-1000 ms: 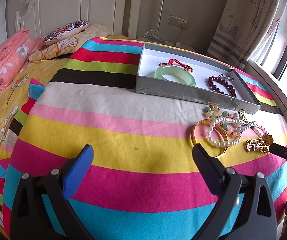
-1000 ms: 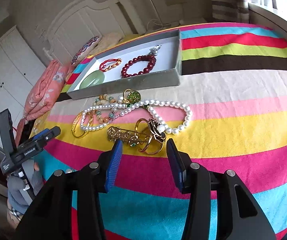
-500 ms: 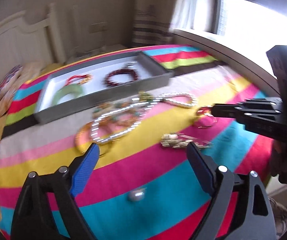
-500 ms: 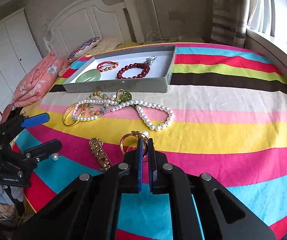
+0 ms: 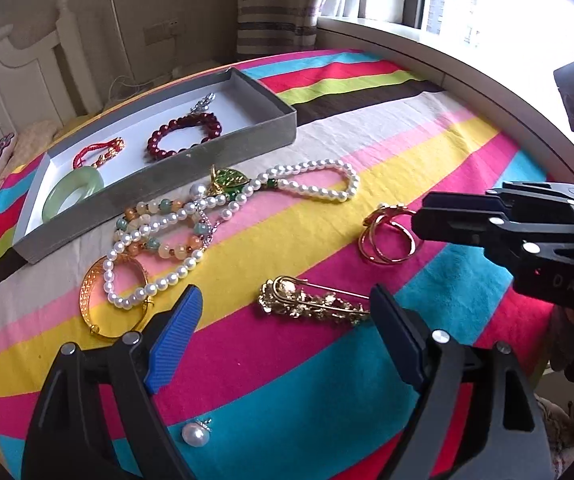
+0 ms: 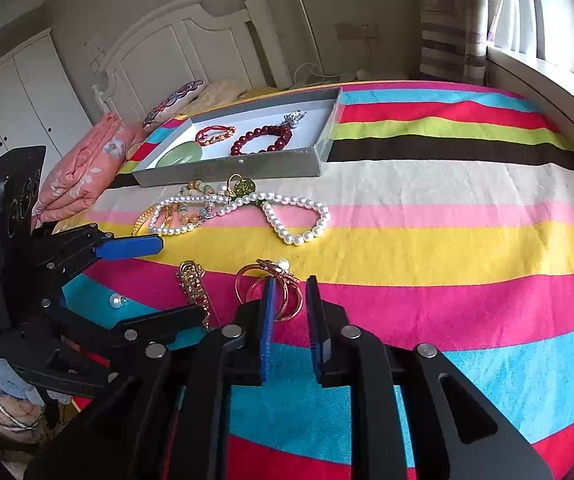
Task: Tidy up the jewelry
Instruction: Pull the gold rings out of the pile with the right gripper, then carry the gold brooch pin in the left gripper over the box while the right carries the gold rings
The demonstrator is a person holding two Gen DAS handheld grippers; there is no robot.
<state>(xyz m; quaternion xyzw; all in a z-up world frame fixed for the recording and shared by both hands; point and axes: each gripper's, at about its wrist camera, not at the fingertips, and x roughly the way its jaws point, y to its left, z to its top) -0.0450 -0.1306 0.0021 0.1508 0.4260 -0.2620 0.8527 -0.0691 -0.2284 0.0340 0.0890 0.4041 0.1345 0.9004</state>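
A grey tray [image 5: 223,148] [image 6: 227,168] on the striped bedspread holds a green jade bangle [image 5: 73,190], a red cord bracelet [image 5: 99,152] and a dark red bead bracelet [image 5: 185,136] [image 6: 261,140]. In front of it lie a pearl necklace [image 5: 311,190] [image 6: 299,216], a pastel bead bracelet [image 5: 159,236] and a gold bangle [image 5: 91,300]. My left gripper [image 5: 283,312] is open just above a gold brooch [image 5: 311,302] [image 6: 195,284]. My right gripper [image 6: 290,300] [image 5: 419,220] is slightly open, its jaws around a gold ring cluster [image 6: 271,284] [image 5: 387,236].
A loose pearl earring [image 5: 195,434] [image 6: 115,301] lies on the blue stripe near the bed's front edge. Pink folded bedding [image 6: 83,168] and pillows [image 6: 175,100] lie by the white headboard. A window sill [image 5: 447,64] runs along the right side.
My right gripper was shut on the gold ring cluster and has opened a little; the rings lie on the bedspread. My left gripper has moved closer over the gold brooch.
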